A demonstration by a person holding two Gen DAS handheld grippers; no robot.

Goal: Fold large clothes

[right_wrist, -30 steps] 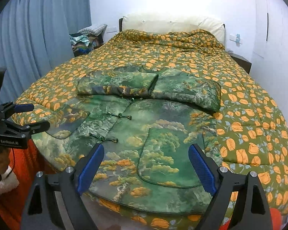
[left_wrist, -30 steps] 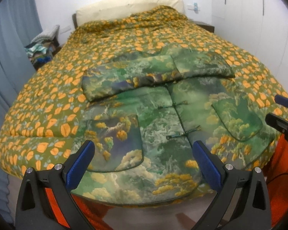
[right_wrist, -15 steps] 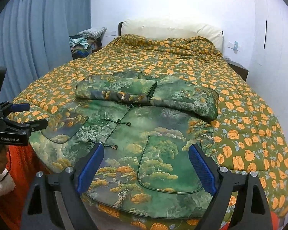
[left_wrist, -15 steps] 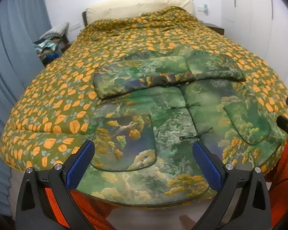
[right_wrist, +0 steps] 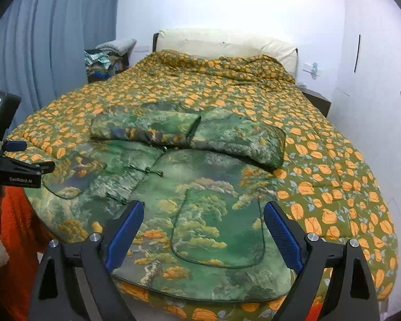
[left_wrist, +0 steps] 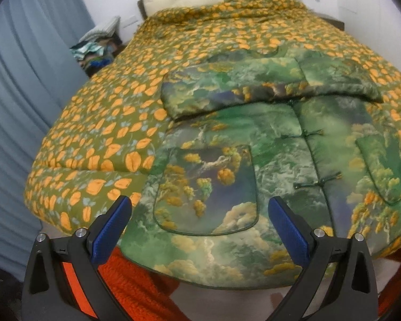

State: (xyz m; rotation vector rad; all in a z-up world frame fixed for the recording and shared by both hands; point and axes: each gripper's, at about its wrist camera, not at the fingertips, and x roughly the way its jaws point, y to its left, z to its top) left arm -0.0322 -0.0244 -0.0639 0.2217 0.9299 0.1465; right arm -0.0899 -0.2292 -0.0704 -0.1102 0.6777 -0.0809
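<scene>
At the far left a blue-grey curtain (right_wrist: 48, 53) hangs beside the bed, and a heap of folded laundry (right_wrist: 107, 56) sits at the bed's head corner next to it. The bed carries a quilt (left_wrist: 115, 123) printed with orange leaves on olive, with a cream pillow (right_wrist: 227, 46) along the head edge. A padded green jacket (left_wrist: 275, 160) with a landscape print lies face up at the foot edge of the bed, its hem overhanging that edge slightly; both sleeves are folded inward across the chest, the left one (left_wrist: 227, 88) lapping toward the centre and the other sleeve (right_wrist: 243, 139) beside it, their cuffs meeting near the middle. Knot buttons (left_wrist: 318, 182) run down the closed front, and a patch pocket (left_wrist: 208, 190) sits on each side of it. The left gripper (left_wrist: 200, 230) hovers over the hem by the left pocket, its blue-padded fingers (left_wrist: 112, 230) spread wide with nothing between them. The right gripper (right_wrist: 203, 235) hovers over the pocket (right_wrist: 219, 227) on the other side, fingers (right_wrist: 283, 232) likewise wide apart and holding nothing. In the right wrist view the left gripper's body (right_wrist: 21, 171) shows at the left edge near the jacket's side. White wardrobe doors (right_wrist: 374, 61) stand to the right of the bed.
</scene>
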